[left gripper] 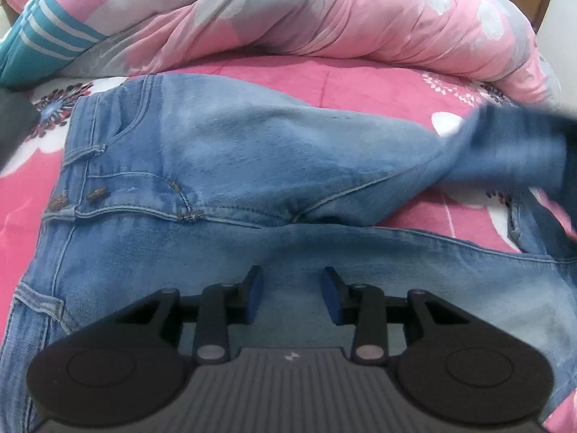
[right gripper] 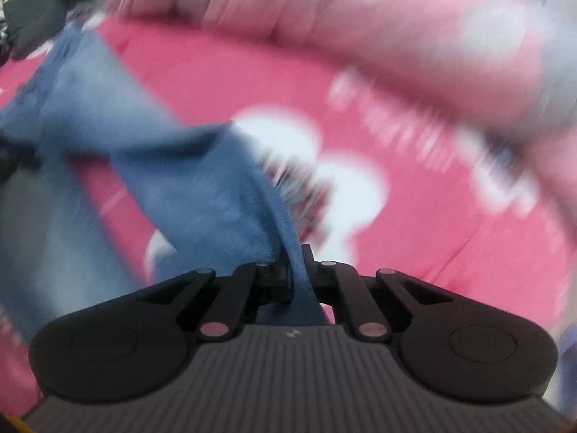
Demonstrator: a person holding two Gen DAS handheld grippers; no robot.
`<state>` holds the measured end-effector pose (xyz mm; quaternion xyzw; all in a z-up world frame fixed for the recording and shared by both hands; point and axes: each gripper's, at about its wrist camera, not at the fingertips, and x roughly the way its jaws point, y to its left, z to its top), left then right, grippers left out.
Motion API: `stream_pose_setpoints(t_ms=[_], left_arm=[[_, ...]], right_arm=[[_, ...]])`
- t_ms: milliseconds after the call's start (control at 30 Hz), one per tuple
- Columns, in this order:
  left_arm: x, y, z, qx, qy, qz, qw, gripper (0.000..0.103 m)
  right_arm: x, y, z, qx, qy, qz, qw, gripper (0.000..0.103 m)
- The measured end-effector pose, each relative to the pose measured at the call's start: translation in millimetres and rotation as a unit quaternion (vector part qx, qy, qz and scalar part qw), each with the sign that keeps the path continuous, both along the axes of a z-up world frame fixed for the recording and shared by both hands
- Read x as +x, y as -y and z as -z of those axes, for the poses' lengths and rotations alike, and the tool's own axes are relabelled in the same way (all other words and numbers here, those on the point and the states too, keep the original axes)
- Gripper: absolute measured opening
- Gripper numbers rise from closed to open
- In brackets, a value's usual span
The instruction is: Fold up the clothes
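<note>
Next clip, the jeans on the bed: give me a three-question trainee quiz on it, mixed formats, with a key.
1. True or false: the left gripper is clamped on denim.
2. What does the right gripper hold? A) the pink quilt B) a fold of the jeans C) nothing
3. Fill in: the jeans lie on a pink floral ____, with a bunched quilt behind them.

Key
1. False: its jaws stand apart above the jeans.
2. B: blue denim runs between its closed jaws.
3. bedspread
</note>
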<state>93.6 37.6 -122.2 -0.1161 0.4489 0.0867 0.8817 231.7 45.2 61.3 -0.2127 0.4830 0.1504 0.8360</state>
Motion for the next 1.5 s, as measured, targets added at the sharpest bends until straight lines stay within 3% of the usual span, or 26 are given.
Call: stream_pose_setpoints(t_ms=[67, 100, 167, 233, 267, 333, 467, 533, 567, 600, 667, 800, 867, 933, 1033, 1167, 1267, 1400, 1500], left_arm=[[-1, 1, -1, 0.000, 0.000, -0.005, 1.0000, 0.037], [-2, 2, -1, 0.000, 0.000, -0.008, 1.0000, 0.037], [-4, 3, -1, -0.001, 0.003, -0.013, 0.9999, 0.037], [-5, 3, 0, 0.000, 0.005, -0.013, 0.9999, 0.036], [-6, 2, 0, -0.001, 0.007, -0.013, 0.9999, 0.035], [-8, 1, 1, -0.003, 0.012, -0.013, 0.9998, 0.034], [-8, -2, 1, -0.009, 0.014, -0.008, 0.9998, 0.034], [-6, -3, 1, -0.010, 0.012, -0.002, 0.9999, 0.034], [-5, -3, 1, -0.010, 0.011, 0.000, 0.9999, 0.034], [-4, -4, 1, -0.011, 0.011, 0.002, 0.9999, 0.034], [-2, -6, 1, -0.012, 0.010, 0.007, 0.9999, 0.034], [0, -10, -4, -0.026, 0.006, 0.015, 0.9995, 0.036], [-3, -15, -9, -0.043, 0.012, 0.011, 0.9989, 0.039], [-8, -18, -14, -0.058, 0.017, 0.007, 0.9982, 0.040], [-19, -23, -26, -0.072, 0.027, 0.004, 0.9970, 0.040], [-44, -28, -44, -0.090, 0.035, -0.015, 0.9952, 0.040], [-71, -32, -51, -0.111, 0.027, -0.044, 0.9925, 0.041], [-109, -30, -51, -0.160, -0.004, -0.078, 0.9840, 0.041], [-130, -25, -44, -0.165, -0.031, -0.076, 0.9829, 0.042]], right_arm=[[8, -12, -31, -0.054, 0.082, -0.034, 0.995, 0.002], [5, -18, -41, -0.088, 0.128, -0.060, 0.986, 0.002], [-6, -30, -49, -0.152, 0.214, -0.111, 0.958, 0.003], [-23, -40, -45, -0.209, 0.293, -0.160, 0.919, 0.003], [-33, -39, -33, -0.228, 0.310, -0.177, 0.906, 0.003], [-43, -30, 3, -0.255, 0.296, -0.192, 0.900, 0.005], [-46, 4, 98, -0.259, 0.113, -0.171, 0.944, 0.009], [-51, 10, 117, -0.244, 0.073, -0.154, 0.955, 0.015], [-54, 10, 117, -0.235, 0.077, -0.141, 0.958, 0.024], [-52, 9, 114, -0.223, 0.074, -0.122, 0.964, 0.043], [-48, 10, 105, -0.191, 0.070, -0.077, 0.976, 0.066], [-46, 27, 73, -0.092, 0.052, 0.025, 0.994, 0.073], [-54, 38, 55, -0.027, 0.044, 0.082, 0.995, 0.080], [-67, 50, 38, 0.041, 0.037, 0.133, 0.990, 0.083], [-95, 62, 32, 0.117, 0.021, 0.205, 0.971, 0.083], [-142, 71, 32, 0.228, -0.015, 0.289, 0.930, 0.083], [-178, 63, 47, 0.260, -0.058, 0.332, 0.905, 0.083], [-204, 55, 61, 0.281, -0.090, 0.366, 0.883, 0.083], [-223, 49, 72, 0.295, -0.113, 0.390, 0.865, 0.082]])
